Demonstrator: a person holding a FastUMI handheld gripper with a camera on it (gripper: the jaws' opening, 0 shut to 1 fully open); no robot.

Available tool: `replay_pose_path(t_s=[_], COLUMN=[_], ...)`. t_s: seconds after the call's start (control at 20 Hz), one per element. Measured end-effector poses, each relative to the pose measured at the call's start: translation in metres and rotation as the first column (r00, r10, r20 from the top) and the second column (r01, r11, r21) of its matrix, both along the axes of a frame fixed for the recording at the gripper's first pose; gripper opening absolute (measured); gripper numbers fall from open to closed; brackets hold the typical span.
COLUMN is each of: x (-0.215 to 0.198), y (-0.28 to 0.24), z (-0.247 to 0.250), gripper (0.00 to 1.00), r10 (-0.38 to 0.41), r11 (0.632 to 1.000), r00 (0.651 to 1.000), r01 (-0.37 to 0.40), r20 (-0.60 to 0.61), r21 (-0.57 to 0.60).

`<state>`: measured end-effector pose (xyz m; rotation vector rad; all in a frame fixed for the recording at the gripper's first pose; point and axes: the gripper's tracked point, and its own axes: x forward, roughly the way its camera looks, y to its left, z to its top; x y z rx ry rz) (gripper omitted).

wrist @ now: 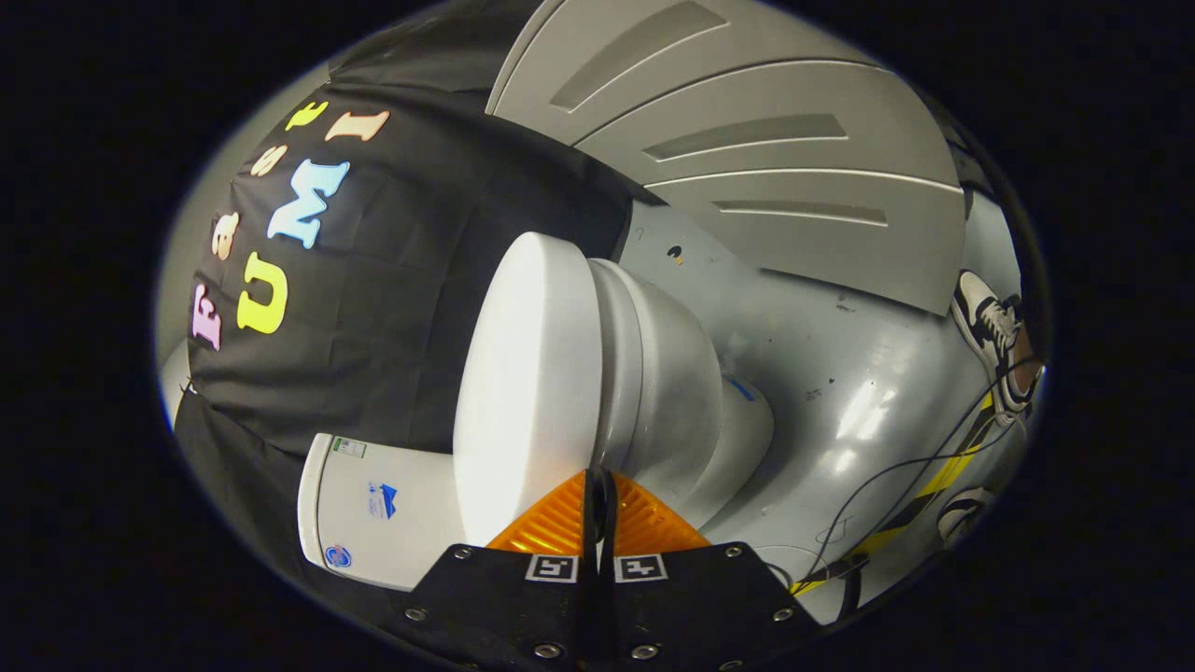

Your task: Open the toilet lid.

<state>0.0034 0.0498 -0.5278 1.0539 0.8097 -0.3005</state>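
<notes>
Still down: white toilet lid [527, 373], fingers [551, 518] together.

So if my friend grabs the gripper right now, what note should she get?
Gripper: the orange fingers are nearly together, with a thin dark gap, at the edge of the toilet lid, where it meets the bowl. I cannot tell whether they pinch the rim.
Things: the lid looks down on the bowl; the tank lies beside the lid's far end.
Done: gripper brought to the lid edge.
Left: get a hold on the edge, then swing the lid toward the tank.
</notes>
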Motion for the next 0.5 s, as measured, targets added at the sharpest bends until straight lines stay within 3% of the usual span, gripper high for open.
replay_pose_path(t_s=[0.5], x=[0.008], y=[0.006], z=[0.039], gripper=[0.0], r10=[0.014], r11=[0.989], r00=[1.0], r01=[-0.017], r20=[-0.025], r21=[-0.15])
